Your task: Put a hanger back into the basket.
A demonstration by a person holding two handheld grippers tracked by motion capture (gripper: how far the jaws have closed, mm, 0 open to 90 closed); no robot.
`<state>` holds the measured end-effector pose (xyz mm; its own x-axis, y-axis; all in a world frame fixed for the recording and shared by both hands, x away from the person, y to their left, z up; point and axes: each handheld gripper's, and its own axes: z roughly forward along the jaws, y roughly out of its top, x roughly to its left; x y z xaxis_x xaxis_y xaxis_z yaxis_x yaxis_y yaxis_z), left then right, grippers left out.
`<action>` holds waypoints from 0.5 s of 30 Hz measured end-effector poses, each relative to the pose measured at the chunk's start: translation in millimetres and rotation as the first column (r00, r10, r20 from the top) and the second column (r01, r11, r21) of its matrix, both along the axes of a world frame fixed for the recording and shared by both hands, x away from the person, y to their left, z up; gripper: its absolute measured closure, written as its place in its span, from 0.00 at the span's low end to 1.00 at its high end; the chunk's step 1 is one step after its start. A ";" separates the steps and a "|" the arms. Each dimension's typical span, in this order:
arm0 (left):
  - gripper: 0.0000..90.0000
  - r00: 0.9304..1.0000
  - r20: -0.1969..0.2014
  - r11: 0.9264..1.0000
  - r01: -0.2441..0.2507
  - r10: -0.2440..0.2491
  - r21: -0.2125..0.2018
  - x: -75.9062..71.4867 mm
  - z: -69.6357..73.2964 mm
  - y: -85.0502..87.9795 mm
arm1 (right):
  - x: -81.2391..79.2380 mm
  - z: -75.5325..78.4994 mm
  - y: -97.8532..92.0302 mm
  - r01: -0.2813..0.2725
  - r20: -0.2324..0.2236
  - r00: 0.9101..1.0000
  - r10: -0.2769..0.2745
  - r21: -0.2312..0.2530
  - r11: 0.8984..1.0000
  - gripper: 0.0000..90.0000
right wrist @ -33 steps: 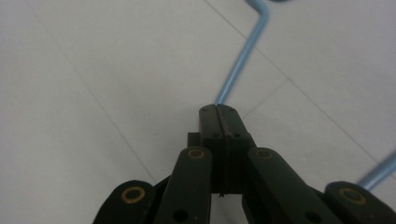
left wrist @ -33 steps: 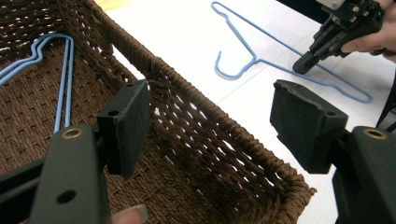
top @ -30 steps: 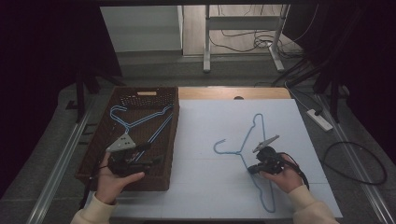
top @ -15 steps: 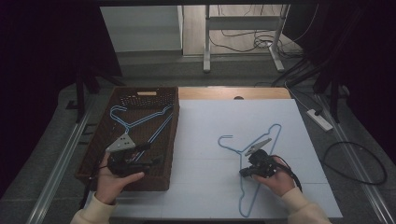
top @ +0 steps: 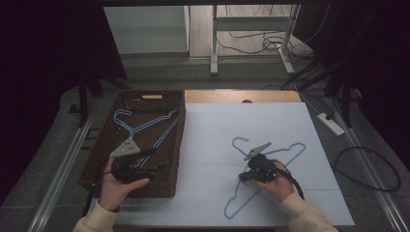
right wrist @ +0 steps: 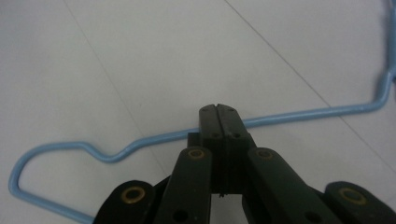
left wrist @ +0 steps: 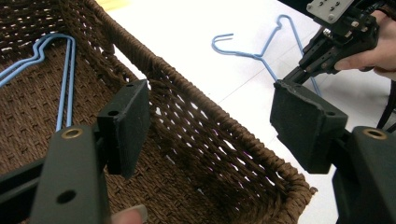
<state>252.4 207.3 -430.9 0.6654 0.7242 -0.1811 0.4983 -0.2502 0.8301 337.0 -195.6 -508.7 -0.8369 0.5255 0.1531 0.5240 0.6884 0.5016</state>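
White table (top: 212, 130), no legible writing – right hand-held gripper (top: 247, 175) clamping blue hanger (top: 290, 151), left (top: 145, 166) wide.

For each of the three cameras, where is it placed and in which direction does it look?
High view: above the person's side, looking forward and down on the table; both hands show.
Left gripper view: on the left claw, open over the basket, looking across to the table.
Right gripper view: on the right claw, shut on the hanger, looking down at the table.
Shared: high and left gripper views both show the right claw gripping the hanger.
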 end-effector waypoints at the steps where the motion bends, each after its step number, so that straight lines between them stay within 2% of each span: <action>1: 0.33 1.000 0.000 1.000 0.000 0.000 0.000 0.1 -0.1 0.0 | 0.3 -0.3 1.1 0.003 0.001 1.000 -0.003 0.003 1.000 1.00; 7: 0.33 1.000 -0.001 1.000 0.002 -0.002 0.002 0.0 -0.2 -0.4 | 3.1 -0.9 10.9 0.007 0.018 1.000 -0.007 0.001 1.000 1.00; 15: 0.33 1.000 0.000 1.000 0.000 0.000 0.002 -0.1 0.2 0.4 | 4.2 -1.6 11.3 0.008 0.018 1.000 -0.008 0.012 1.000 1.00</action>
